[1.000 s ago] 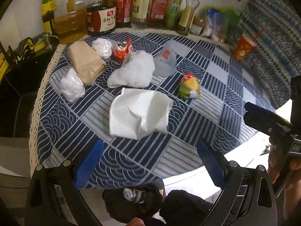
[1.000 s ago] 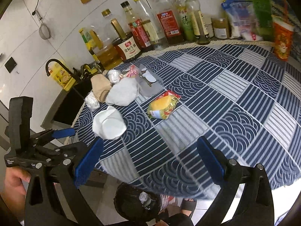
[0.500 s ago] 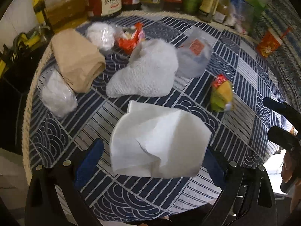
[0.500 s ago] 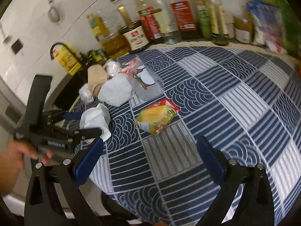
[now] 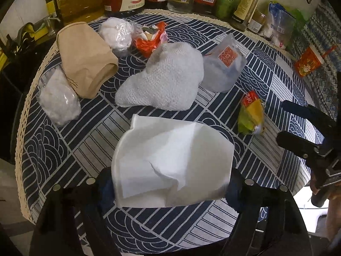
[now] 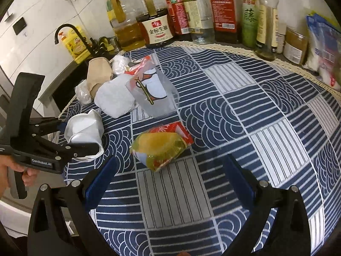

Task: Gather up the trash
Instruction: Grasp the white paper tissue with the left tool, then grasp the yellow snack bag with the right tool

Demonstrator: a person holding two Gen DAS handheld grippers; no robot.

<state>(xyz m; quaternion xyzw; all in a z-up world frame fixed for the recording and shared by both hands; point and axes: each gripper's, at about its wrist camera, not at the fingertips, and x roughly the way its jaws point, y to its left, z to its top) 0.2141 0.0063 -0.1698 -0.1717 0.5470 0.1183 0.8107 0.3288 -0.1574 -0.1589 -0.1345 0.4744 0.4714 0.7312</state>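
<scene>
The left gripper (image 5: 170,183), low in the frame, is closing around the crumpled white paper napkin (image 5: 170,162). The right gripper (image 6: 170,179) is wide open and empty, just below the yellow snack wrapper (image 6: 162,147).

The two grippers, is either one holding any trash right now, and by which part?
Nothing is firmly held yet. The left gripper is closing its jaws around the white paper napkin, at its near edge. The right gripper is open, short of the yellow wrapper.

Crumpled white tissue (image 5: 170,162) lies on tablecloth (image 5: 245,149).
</scene>
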